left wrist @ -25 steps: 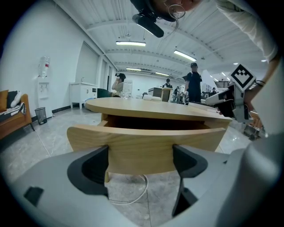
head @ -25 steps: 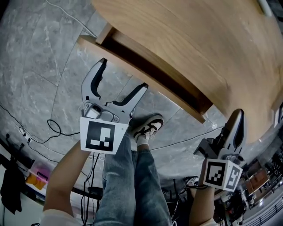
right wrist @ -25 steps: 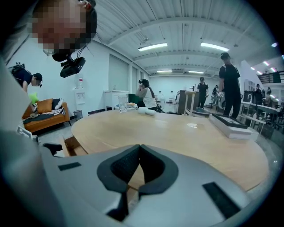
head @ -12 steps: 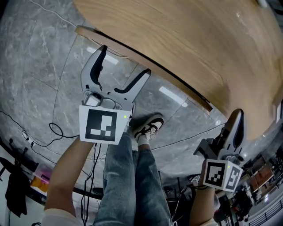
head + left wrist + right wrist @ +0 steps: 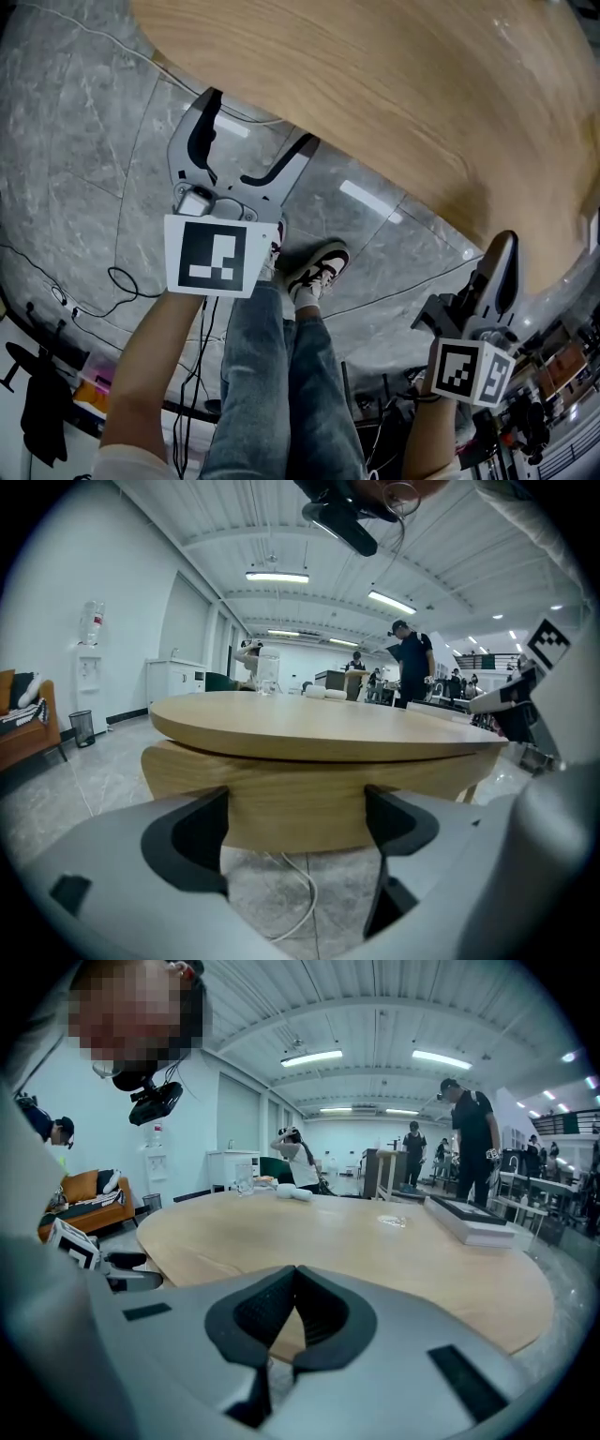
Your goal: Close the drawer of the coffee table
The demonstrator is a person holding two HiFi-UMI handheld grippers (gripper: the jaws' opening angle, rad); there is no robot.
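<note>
Looking down in the head view: the left gripper (image 5: 260,120) sits in the upper-left half of the frame, jaws spread wide and nothing held between them. Both tips reach the near edge of the table (image 5: 394,84); actual contact cannot be confirmed. In the left gripper view the drawer (image 5: 295,794) fills the gap between the jaws at centre frame. It shows as a curved wood band tucked under the top, its face in line with the table's edge. A white cable (image 5: 302,897) lies on the floor (image 5: 84,159) below it.

The right gripper (image 5: 502,246) is at lower right of the head view, jaws pressed together and empty, tip over the table's rim. A flat book (image 5: 469,1218) lies on the top at right of its view.
</note>
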